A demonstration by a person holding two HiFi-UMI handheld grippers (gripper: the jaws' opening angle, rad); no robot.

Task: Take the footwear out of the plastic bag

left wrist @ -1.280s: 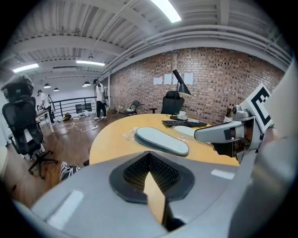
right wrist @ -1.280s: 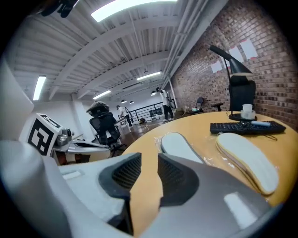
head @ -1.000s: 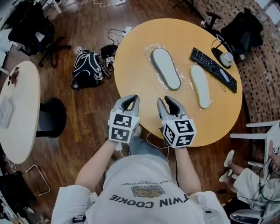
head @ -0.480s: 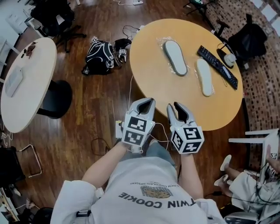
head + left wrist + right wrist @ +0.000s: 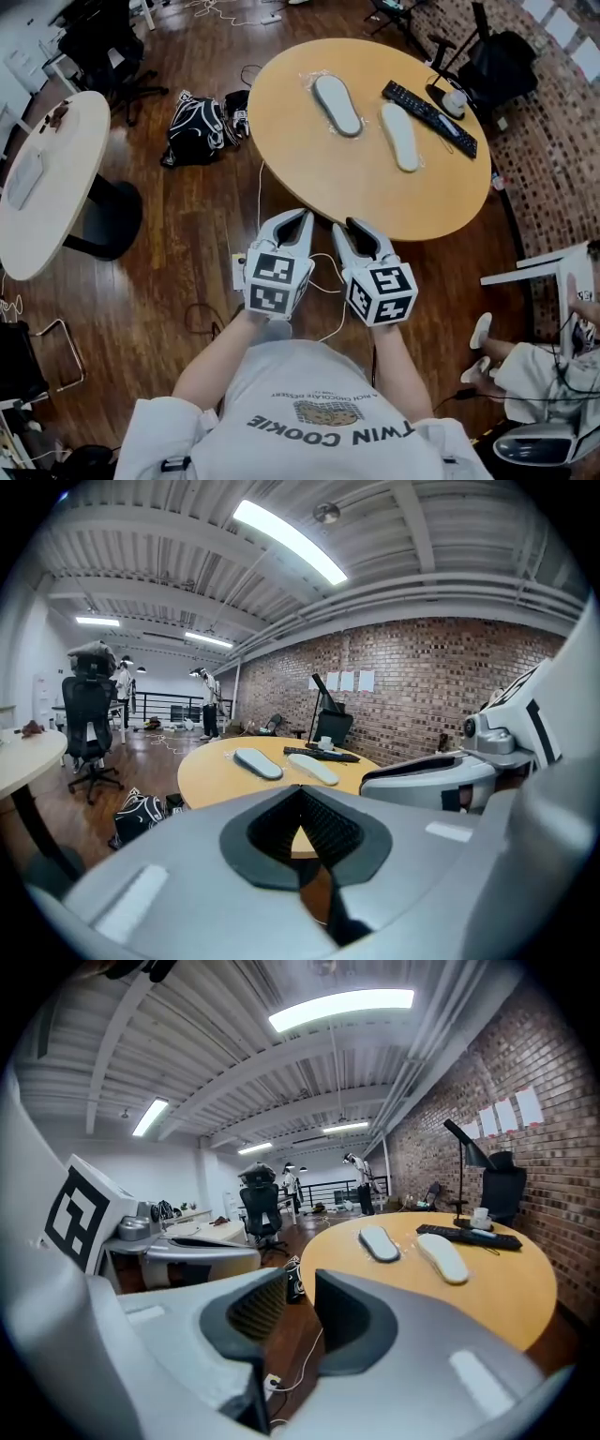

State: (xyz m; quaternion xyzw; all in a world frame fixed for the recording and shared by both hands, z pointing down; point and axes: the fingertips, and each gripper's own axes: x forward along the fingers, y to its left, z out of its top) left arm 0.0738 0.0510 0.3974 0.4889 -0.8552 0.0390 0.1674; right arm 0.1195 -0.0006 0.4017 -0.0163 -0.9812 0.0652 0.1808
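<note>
Two flat pale slippers lie on the round wooden table (image 5: 309,169). The grey one (image 5: 337,105) rests on crinkled clear plastic; the white one (image 5: 400,136) lies to its right. Both also show far ahead in the left gripper view, grey slipper (image 5: 258,762), and in the right gripper view, grey slipper (image 5: 380,1241). My left gripper (image 5: 300,219) hangs over the floor short of the table, its tips touching, holding nothing. My right gripper (image 5: 353,229) is beside it, open. Its jaws have just been closing, with nothing between them.
A black keyboard (image 5: 428,117) and a small white object (image 5: 455,103) sit at the table's far right. A black bag (image 5: 195,131) lies on the wood floor to the left, near a white oval table (image 5: 47,178). Cables run across the floor under my grippers.
Both grippers have drawn back from the table's near edge and now hang over the floor. The table and slippers sit farther away. The right jaws look narrower.
</note>
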